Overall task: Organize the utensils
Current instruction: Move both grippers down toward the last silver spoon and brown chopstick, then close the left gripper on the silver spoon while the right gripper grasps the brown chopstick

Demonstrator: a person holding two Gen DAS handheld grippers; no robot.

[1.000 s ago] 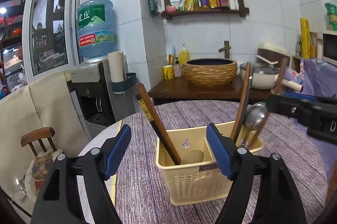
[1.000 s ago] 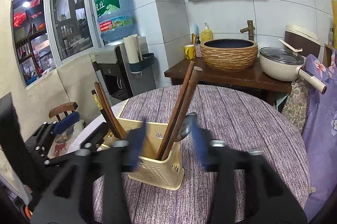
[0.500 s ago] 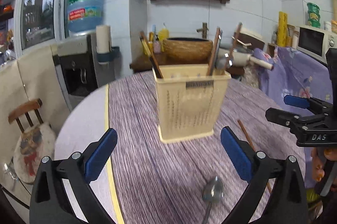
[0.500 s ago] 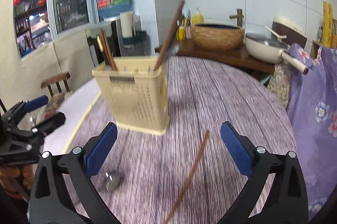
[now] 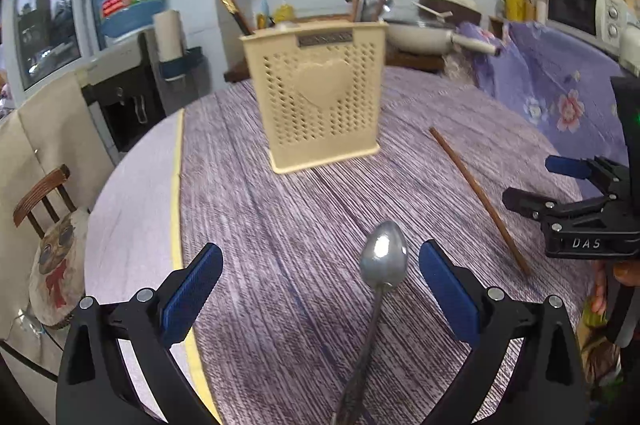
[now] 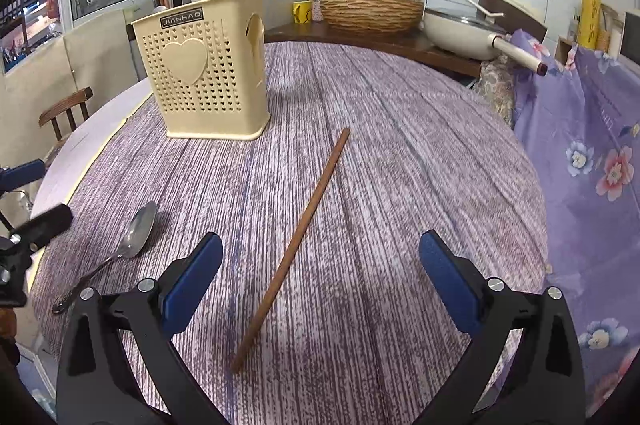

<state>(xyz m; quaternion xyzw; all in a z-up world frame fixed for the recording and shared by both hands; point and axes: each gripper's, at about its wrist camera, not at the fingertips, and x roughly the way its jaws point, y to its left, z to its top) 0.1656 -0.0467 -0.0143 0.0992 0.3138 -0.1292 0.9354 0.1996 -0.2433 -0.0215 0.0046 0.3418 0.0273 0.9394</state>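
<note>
Both grippers are spread wide and empty. In front of the cream utensil basket [image 6: 208, 65], a metal spoon [image 5: 382, 265] lies under the left gripper [image 5: 320, 289] and a wooden chopstick [image 6: 296, 241] under the right gripper [image 6: 320, 289]. Either thin utensil could skid sideways if pinched off-centre.

- The right gripper [image 6: 320, 261] hangs with jaws spread wide over a purple-clothed table [image 6: 420, 153], empty.
- A brown chopstick [image 6: 294, 249] lies flat between its blue pads [image 6: 192, 281].
- A metal spoon [image 6: 120, 245] rests to the left.
- A cream utensil basket [image 6: 204, 73] stands upright beyond, utensils inside.
</note>
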